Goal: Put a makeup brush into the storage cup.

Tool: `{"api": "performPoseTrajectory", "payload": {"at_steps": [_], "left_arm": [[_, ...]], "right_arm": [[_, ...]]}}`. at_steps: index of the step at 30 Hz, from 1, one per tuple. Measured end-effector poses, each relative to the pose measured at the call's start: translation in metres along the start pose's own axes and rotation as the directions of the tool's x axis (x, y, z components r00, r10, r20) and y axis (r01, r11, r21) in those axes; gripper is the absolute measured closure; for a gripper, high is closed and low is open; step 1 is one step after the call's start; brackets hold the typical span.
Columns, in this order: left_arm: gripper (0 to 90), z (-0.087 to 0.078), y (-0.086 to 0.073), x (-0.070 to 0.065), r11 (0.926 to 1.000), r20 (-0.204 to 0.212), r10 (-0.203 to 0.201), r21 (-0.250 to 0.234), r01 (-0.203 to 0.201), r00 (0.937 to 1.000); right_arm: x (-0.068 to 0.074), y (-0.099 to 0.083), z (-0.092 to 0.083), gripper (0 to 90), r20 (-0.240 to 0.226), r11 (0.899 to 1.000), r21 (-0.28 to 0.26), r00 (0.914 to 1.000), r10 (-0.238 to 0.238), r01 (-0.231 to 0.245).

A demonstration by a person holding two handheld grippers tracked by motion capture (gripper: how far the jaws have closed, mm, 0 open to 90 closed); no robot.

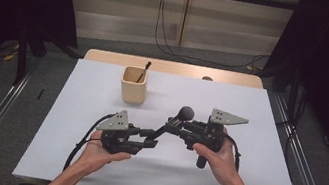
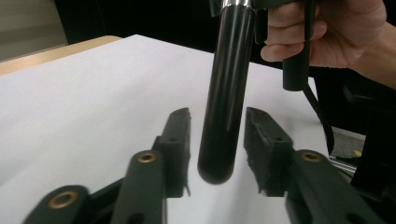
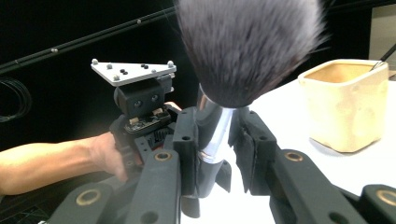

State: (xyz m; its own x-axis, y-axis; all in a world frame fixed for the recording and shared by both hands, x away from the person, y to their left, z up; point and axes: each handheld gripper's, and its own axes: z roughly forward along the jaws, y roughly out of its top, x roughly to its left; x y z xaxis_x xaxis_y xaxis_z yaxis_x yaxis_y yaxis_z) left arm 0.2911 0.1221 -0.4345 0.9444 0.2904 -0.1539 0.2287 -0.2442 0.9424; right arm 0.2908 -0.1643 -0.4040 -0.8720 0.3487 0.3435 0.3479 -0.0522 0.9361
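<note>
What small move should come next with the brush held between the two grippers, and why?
Probably draw the left gripper back off the handle. Its fingers stand apart from the makeup brush, while the right gripper clamps the ferrule, ready to carry it toward the cup.

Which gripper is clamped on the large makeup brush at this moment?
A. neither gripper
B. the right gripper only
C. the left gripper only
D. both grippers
B: the right gripper presses on the brush at its silver collar, while the left gripper stands open, with gaps beside the black handle.
</note>
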Motion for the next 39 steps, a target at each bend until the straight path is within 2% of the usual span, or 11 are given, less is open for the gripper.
{"api": "performPoseTrajectory", "payload": {"at_steps": [4, 8, 15, 19, 24, 31, 34, 39], "left_arm": [[46.6, -0.004, 0.000, 0.001, 0.9999, -0.036, -0.014, 0.001, 0.014, 0.9992], [33.8, -0.011, 0.001, 0.002, 0.9999, -0.087, -0.007, 0.008, 0.007, 0.9962], [14.7, -0.018, 0.002, 0.003, 0.9995, -0.119, -0.018, 0.022, 0.020, 0.9928], [5.2, -0.020, 0.003, 0.004, 0.9977, -0.133, -0.054, 0.034, 0.059, 0.9896], [1.8, -0.024, 0.004, 0.003, 0.9971, -0.142, -0.054, 0.045, 0.061, 0.9883], [1.8, -0.025, 0.005, 0.004, 0.9971, -0.144, -0.050, 0.050, 0.058, 0.9883], [1.8, -0.024, 0.006, 0.004, 0.9975, -0.134, -0.036, 0.056, 0.044, 0.9903], [1.8, -0.022, 0.009, 0.004, 0.9972, -0.150, -0.022, 0.068, 0.032, 0.9885]], "right_arm": [[-0.001, 0.001, -0.002, 71.2, 0.007, 1.000, 0.012, 1.0000, -0.004, 0.004], [-0.001, 0.001, -0.003, 71.2, 0.017, 0.999, 0.029, 0.9996, -0.022, 0.021], [-0.002, 0.001, -0.003, 71.2, 0.024, 0.998, 0.063, 0.9994, -0.025, 0.024], [-0.003, 0.002, -0.003, 71.2, 0.031, 0.996, 0.090, 0.9992, -0.023, 0.021], [-0.005, 0.005, -0.006, 71.2, 0.051, 0.995, 0.099, 0.9984, -0.025, 0.020], [-0.006, 0.012, -0.012, 71.2, 0.069, 0.989, 0.144, 0.9971, -0.034, 0.023], [-0.007, 0.016, -0.012, 71.2, 0.066, 0.985, 0.170, 0.9970, -0.040, 0.028], [-0.009, 0.022, -0.008, 71.2, 0.063, 0.973, 0.227, 0.9971, -0.042, 0.027]]}}
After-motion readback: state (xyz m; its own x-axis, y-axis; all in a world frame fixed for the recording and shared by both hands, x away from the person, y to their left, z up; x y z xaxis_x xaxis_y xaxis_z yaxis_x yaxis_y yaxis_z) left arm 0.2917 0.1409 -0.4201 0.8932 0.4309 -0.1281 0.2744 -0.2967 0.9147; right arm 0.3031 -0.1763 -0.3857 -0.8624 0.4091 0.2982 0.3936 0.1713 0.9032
